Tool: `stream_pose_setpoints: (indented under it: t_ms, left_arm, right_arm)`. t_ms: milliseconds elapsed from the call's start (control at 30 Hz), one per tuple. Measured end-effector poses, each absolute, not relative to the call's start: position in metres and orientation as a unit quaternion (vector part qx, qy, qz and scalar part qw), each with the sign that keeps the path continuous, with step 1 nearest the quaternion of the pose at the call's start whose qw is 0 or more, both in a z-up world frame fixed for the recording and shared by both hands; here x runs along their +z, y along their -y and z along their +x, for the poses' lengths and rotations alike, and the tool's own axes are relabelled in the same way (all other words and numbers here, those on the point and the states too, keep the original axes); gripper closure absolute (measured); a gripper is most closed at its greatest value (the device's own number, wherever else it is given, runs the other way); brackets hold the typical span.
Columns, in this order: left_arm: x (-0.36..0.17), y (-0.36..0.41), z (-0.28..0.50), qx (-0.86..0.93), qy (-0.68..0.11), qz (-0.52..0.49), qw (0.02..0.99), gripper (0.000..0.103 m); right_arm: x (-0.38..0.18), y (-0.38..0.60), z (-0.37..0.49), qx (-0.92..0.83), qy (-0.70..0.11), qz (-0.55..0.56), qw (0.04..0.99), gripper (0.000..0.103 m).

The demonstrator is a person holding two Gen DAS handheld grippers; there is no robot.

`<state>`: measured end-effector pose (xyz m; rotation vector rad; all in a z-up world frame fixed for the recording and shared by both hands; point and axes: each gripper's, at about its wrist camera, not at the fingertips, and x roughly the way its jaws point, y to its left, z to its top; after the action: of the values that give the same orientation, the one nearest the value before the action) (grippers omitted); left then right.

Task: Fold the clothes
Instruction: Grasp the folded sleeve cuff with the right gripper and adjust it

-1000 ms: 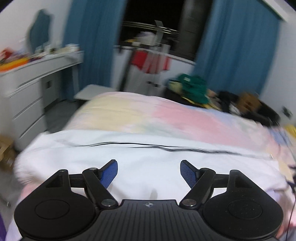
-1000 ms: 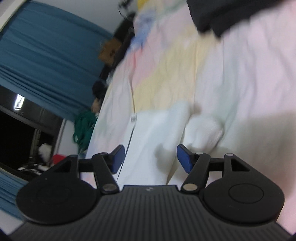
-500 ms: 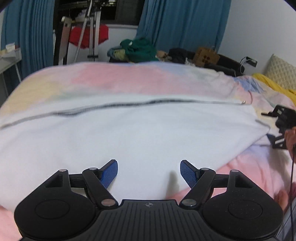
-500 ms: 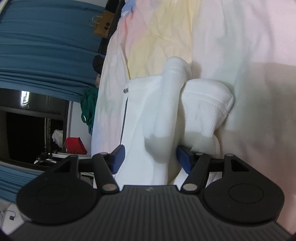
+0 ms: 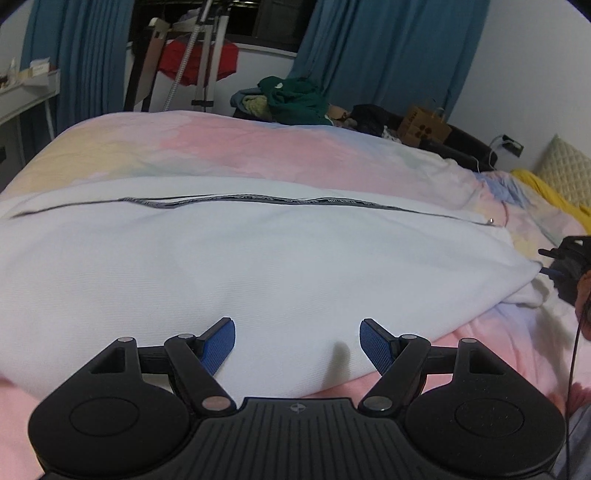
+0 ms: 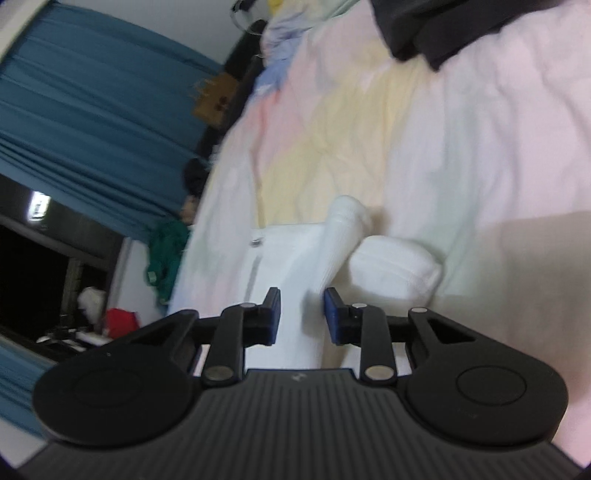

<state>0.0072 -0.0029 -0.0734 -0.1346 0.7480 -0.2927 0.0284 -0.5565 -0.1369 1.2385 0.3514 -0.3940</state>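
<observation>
A white jacket [image 5: 258, 266] lies spread flat across the bed [image 5: 229, 147], its dark zipper [image 5: 258, 201] running along the side farther from the left gripper. In the right wrist view the jacket [image 6: 295, 254] shows a ribbed sleeve [image 6: 343, 229] folded up over it, with a bunched cuff [image 6: 399, 266] just beside the sleeve on the bedspread.

The left gripper [image 5: 297, 341] hovers low over the near edge of the jacket, its jaws spread wide with nothing between them; whether the blue pads [image 5: 219, 343] touch the cloth cannot be told. The right gripper [image 6: 301, 315] sits over the jacket near the base of the sleeve, its jaws drawn partway in with a clear gap left and white cloth seen in the gap; whether any fabric is pinched cannot be told. In the left view it [image 5: 570, 269] is at the jacket's right end.

Beyond the jacket, the bedspread is pastel pink, yellow and blue. Past the bed stand blue curtains [image 5: 388, 55], a pile of green clothes [image 5: 291, 99], a brown paper bag [image 5: 423, 125] and a drying rack with a red garment [image 5: 199, 62]. A dark garment [image 6: 443, 26] lies on the bed well apart from the jacket.
</observation>
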Motion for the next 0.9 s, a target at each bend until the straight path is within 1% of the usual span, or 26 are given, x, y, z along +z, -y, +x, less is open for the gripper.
stream_pose_setpoints:
  t_ms: [133,267,333,367,400,500,600,800,900]
  left_arm:
    - [-0.07,0.0,0.003,-0.137,-0.363,-0.071,0.919,0.027]
    - [-0.071,-0.001,0.001,-0.132,-0.367,-0.076,0.918,0.027]
    - [-0.072,-0.001,0.0,-0.13,-0.367,-0.073,0.918,0.027]
    - [-0.072,-0.002,0.0,-0.129,-0.367,-0.072,0.918,0.027]
    - [-0.072,-0.002,0.0,-0.128,-0.367,-0.07,0.919,0.027]
    - [-0.074,-0.003,0.001,-0.126,-0.368,-0.069,0.918,0.027]
    - [-0.075,-0.003,0.002,-0.124,-0.369,-0.071,0.918,0.027]
    - [-0.073,-0.004,-0.002,-0.121,-0.365,-0.076,0.92,0.027]
    - [-0.071,-0.005,-0.004,-0.12,-0.362,-0.08,0.921,0.027]
  right_arm:
    - [-0.154,0.562,0.036,-0.13,-0.154,0.624,0.755,0.073]
    - [-0.16,0.564,0.047,-0.132,-0.174,0.614,0.759,0.074]
    - [-0.157,0.562,0.051,-0.135,-0.18,0.592,0.774,0.076]
    - [-0.154,0.561,0.053,-0.137,-0.18,0.582,0.781,0.079]
    - [-0.152,0.561,0.052,-0.138,-0.177,0.574,0.787,0.088]
    - [-0.147,0.563,0.047,-0.141,-0.16,0.577,0.788,0.095]
    - [-0.145,0.565,0.038,-0.14,-0.136,0.599,0.777,0.097]
    - [-0.129,0.564,0.02,-0.149,-0.099,0.6,0.78,0.097]
    - [-0.123,0.561,0.014,-0.16,-0.099,0.596,0.781,0.097]
